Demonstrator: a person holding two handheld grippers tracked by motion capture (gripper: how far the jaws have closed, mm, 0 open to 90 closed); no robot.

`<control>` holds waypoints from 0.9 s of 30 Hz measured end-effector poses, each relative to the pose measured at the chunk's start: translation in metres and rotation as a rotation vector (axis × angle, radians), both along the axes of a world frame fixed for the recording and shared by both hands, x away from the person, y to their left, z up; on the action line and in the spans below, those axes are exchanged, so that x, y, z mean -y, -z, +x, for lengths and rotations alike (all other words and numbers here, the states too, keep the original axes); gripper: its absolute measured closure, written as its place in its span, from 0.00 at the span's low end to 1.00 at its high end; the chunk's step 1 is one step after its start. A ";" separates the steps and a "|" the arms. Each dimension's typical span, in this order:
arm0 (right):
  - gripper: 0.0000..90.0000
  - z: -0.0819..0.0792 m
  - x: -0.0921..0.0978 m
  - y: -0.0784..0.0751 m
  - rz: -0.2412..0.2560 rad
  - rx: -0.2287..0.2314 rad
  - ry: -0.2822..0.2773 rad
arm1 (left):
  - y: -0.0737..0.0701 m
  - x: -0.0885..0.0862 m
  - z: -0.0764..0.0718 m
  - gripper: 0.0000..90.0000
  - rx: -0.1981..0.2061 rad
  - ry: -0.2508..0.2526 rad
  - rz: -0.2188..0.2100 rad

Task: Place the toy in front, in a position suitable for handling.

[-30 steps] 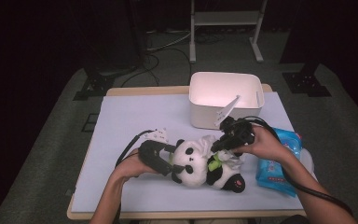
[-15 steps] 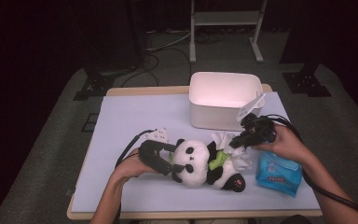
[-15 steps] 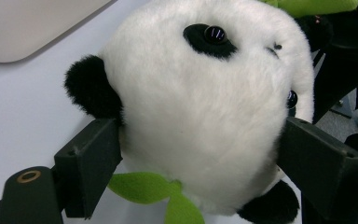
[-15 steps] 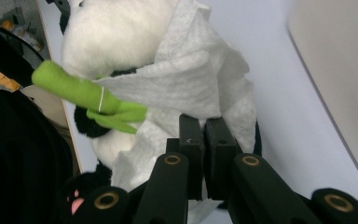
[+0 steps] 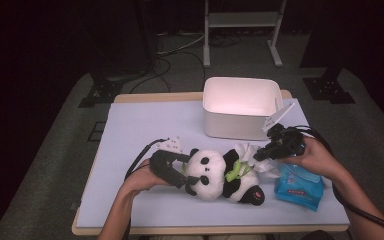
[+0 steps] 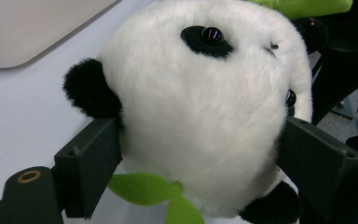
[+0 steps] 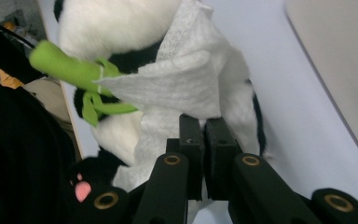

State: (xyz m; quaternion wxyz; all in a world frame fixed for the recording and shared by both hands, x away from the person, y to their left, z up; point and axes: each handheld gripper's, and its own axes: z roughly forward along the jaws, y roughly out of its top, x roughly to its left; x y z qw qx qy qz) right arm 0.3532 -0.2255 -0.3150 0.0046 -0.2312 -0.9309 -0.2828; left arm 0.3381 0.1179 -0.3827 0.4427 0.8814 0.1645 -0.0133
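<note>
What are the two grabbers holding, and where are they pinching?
The left gripper clamps the toy panda by its head. The right gripper has its fingers shut on the lower edge of a white wipe lying on the panda's body.

A: What lies on my counter?
B: A black-and-white plush panda [image 5: 220, 176] with green bamboo, on its back, its head clamped between my left jaws.
A: And the white item?
B: A crumpled wipe [image 7: 182, 88], pinched in my right jaws, touching its belly.

Toy panda [image 5: 220, 175] lying near-centre on the table [image 5: 130, 125]; bin [image 5: 240, 107] behind it, wipes pack [image 5: 297, 185] right of it, wipe [image 5: 247, 155] on its body.
</note>
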 end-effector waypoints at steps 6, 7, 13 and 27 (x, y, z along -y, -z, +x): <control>0.96 0.005 -0.026 -0.001 0.006 -0.010 -0.051 | -0.002 0.001 -0.002 0.17 0.014 0.007 -0.014; 0.96 0.006 -0.031 0.000 0.002 -0.013 -0.060 | -0.003 0.002 -0.002 0.17 0.016 0.008 -0.014; 0.96 0.010 -0.056 0.000 0.003 -0.037 -0.105 | -0.001 0.001 -0.001 0.17 0.012 0.003 -0.008; 0.96 0.025 -0.103 -0.009 0.006 -0.042 -0.179 | -0.008 0.006 -0.006 0.17 0.040 0.011 -0.015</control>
